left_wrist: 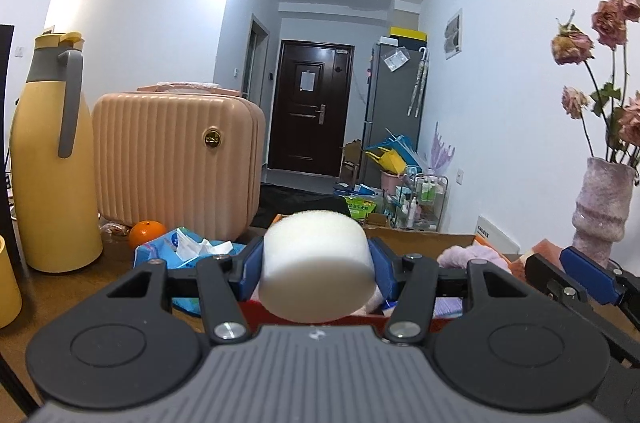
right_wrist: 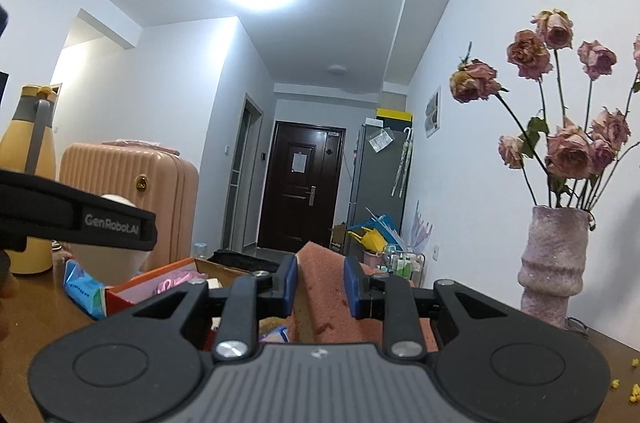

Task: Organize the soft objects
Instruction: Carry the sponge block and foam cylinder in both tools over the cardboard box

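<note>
White foam cylinder (left_wrist: 318, 265) sits pinched between the blue pads of the left gripper (left_wrist: 318, 269), held above a red-edged box (left_wrist: 456, 237). Just right of it, the right gripper (right_wrist: 320, 287) squeezes a pink sponge (right_wrist: 326, 293). Ahead and left stand a peach suitcase (left_wrist: 176, 159) and yellow jug (left_wrist: 50, 159).

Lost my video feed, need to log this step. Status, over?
Left gripper shut on white sponge. Right gripper shut on pink sponge. Both held above the red box. Nothing blocking.
</note>
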`<state>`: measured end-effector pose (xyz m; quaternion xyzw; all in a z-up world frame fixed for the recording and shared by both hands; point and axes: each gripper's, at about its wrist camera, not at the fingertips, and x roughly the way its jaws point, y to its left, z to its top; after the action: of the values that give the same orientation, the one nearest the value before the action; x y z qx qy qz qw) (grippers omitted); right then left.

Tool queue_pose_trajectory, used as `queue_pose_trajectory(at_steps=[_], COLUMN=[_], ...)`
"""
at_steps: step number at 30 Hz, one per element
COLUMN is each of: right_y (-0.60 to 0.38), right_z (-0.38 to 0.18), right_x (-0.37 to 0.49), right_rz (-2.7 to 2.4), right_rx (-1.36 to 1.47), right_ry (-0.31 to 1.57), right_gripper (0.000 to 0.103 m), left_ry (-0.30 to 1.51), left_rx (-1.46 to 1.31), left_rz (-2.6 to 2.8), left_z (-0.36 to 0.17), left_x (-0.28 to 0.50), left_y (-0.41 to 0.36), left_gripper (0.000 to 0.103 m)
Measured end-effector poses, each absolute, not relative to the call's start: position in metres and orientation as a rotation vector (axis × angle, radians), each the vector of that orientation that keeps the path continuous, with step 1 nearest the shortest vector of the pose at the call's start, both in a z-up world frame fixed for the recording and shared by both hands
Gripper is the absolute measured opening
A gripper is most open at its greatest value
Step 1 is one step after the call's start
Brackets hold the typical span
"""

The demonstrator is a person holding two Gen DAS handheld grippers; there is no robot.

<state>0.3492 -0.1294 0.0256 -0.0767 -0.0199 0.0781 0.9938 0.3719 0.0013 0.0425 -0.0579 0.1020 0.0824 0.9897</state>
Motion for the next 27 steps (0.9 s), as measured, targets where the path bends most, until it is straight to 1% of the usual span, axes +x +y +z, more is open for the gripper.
queue_pose_trajectory(at_steps=[27], right_y=[-0.101], right_z=[0.027], right_x=[0.451], right_rz=[0.169], right_rx=[-0.154], right_ry=[-0.065], right_gripper=[0.024], left_ry=[0.183], left_rx=[-0.165], left_rz=[0.208], left_z=[0.045], left_x=[0.472], left_y=[0.021], left_gripper=[0.056])
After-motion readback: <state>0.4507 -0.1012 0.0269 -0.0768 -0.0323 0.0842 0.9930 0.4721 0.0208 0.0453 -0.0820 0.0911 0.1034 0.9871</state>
